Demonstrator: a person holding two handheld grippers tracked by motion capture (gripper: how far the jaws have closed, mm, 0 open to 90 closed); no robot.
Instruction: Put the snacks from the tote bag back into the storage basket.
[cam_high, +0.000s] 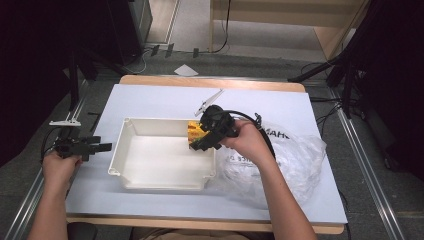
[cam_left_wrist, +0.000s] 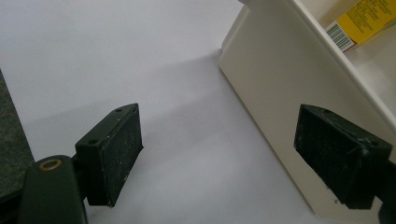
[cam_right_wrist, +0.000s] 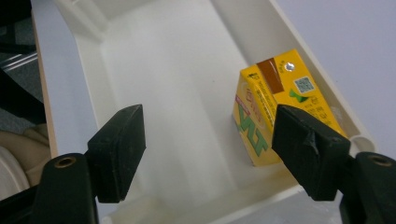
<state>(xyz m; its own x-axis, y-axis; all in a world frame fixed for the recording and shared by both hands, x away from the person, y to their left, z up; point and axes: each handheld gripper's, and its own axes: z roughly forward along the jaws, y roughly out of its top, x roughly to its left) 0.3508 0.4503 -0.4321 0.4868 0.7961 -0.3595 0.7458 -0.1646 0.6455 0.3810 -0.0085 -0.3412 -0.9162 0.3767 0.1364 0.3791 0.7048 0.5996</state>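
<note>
The right gripper (cam_right_wrist: 208, 154) is hovering over the white bin (cam_high: 150, 182) with its jaws spread wide and nothing between them. The yellow drink carton (cam_right_wrist: 275, 109) is sitting inside the bin, in the far corner nearest the plastic bag (cam_high: 295, 160), just beside the right-hand pad. To finish this step well, the person should probably be lifting straight up, clear of the bin's rim, without nudging the carton. The left gripper (cam_left_wrist: 233, 154) is idling, jaws apart, just outside the bin's opposite wall.

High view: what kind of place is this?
Likely a lab recording station, not a home: a white-topped table between metal rails, cables trailing on the grey floor, dark stands around it.
</note>
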